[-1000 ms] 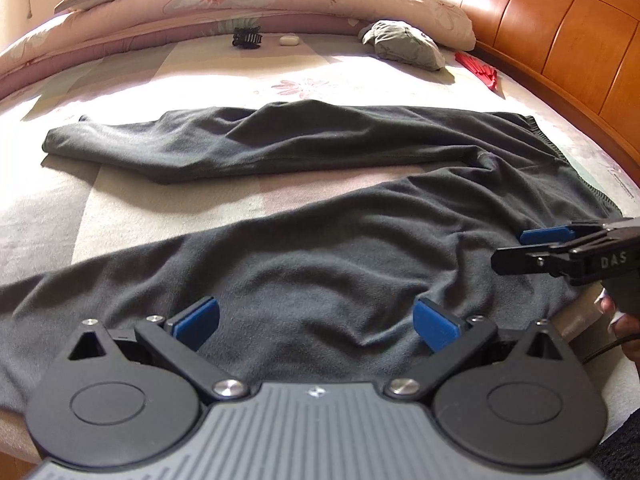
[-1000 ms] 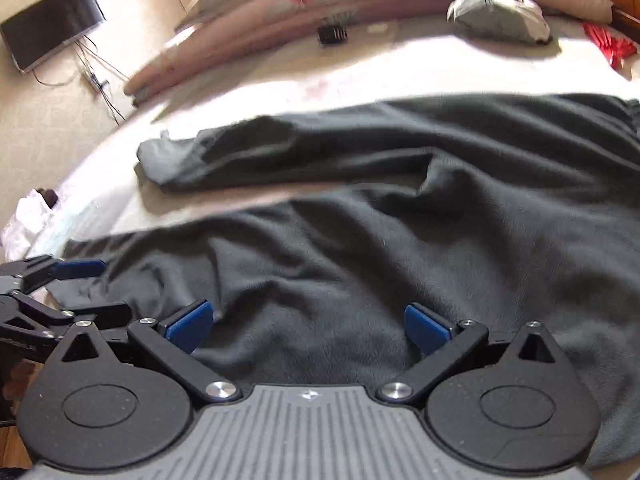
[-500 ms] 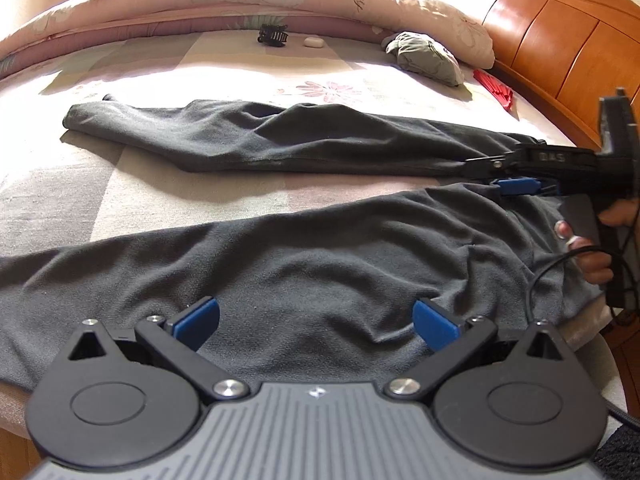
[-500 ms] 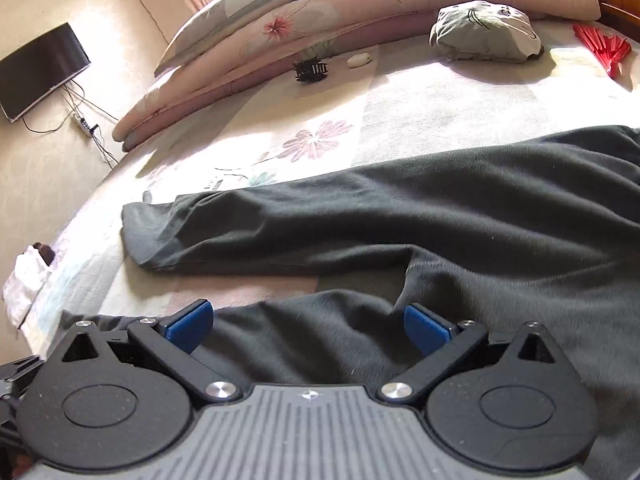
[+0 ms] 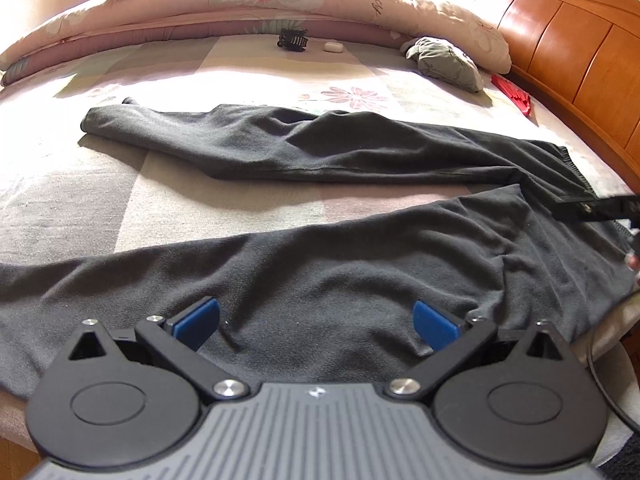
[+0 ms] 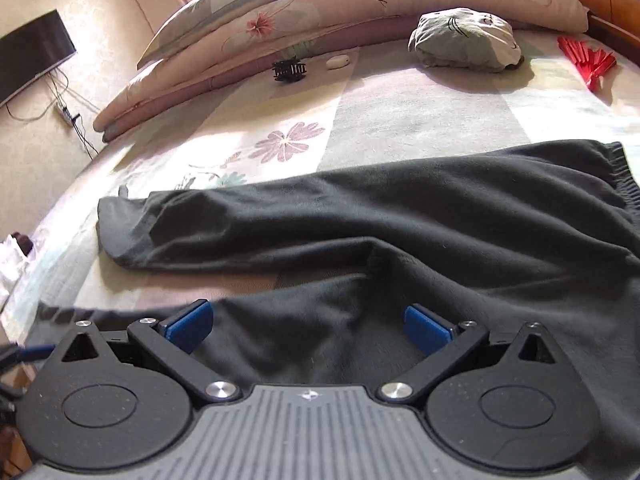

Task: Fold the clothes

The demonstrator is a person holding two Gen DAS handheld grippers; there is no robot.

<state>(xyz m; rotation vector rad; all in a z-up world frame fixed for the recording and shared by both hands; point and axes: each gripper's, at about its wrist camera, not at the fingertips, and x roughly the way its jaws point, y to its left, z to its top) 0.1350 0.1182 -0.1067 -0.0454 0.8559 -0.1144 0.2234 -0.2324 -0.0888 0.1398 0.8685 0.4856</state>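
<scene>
We see the bed (image 5: 72, 184), sunlit. Dark trousers (image 5: 320, 152) lie flat across it, legs splayed apart, waistband toward the headboard (image 5: 560, 40). Quilt (image 6: 360, 4) at far edge, grey bundle (image 6: 464, 40) near it. Our left gripper (image 5: 316, 318) spread wide over the near leg; right gripper (image 6: 306, 324) spread too, holding nothing. Hair clip (image 6: 289, 69), small.

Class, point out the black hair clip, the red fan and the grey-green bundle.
black hair clip (image 6: 289, 69), right wrist view, centre of its teeth.
red fan (image 6: 591, 65), right wrist view, spread ribs.
grey-green bundle (image 6: 464, 40), right wrist view, top fold.
</scene>
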